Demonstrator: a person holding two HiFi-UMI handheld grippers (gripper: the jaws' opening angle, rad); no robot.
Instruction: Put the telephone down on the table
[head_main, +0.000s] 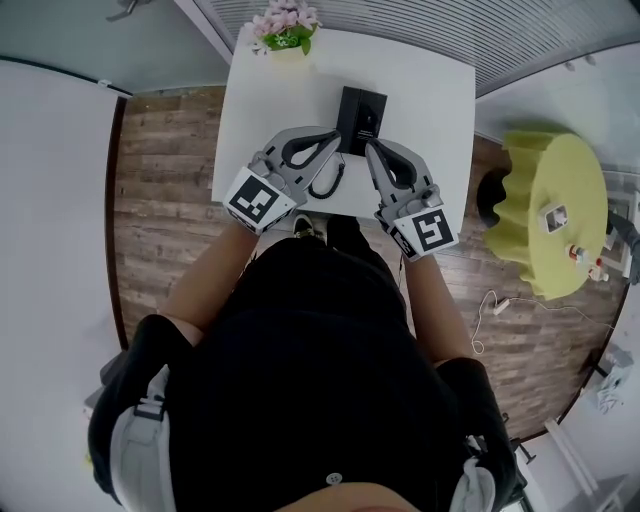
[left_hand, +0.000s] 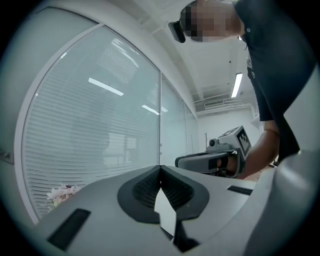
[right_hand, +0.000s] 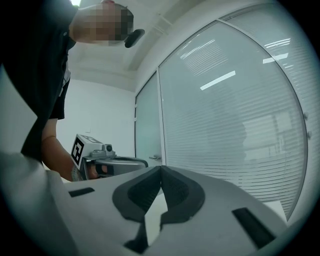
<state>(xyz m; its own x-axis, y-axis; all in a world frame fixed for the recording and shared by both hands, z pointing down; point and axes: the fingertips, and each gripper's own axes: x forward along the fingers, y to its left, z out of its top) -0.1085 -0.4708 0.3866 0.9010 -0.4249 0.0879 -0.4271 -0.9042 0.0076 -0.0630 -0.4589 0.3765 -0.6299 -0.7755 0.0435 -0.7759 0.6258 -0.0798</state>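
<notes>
In the head view a black telephone (head_main: 360, 118) lies on the white table (head_main: 430, 95), its black cord (head_main: 327, 186) looping toward the front edge. My left gripper (head_main: 338, 136) hangs just left of the phone, jaws shut and empty. My right gripper (head_main: 371, 148) sits just right of it, shut with nothing in it. In the left gripper view the left gripper (left_hand: 160, 169) has its pads pressed together, and the right gripper (left_hand: 215, 159) shows beyond. In the right gripper view the right gripper (right_hand: 160, 169) is closed too, with the left gripper (right_hand: 102, 162) at the left. Neither gripper view shows the phone.
A pot of pink flowers (head_main: 285, 28) stands at the table's far edge, and the pink flowers (left_hand: 61, 193) show low left in the left gripper view. A yellow-green round table (head_main: 555, 205) with small items stands to the right. Glass walls with blinds lie ahead.
</notes>
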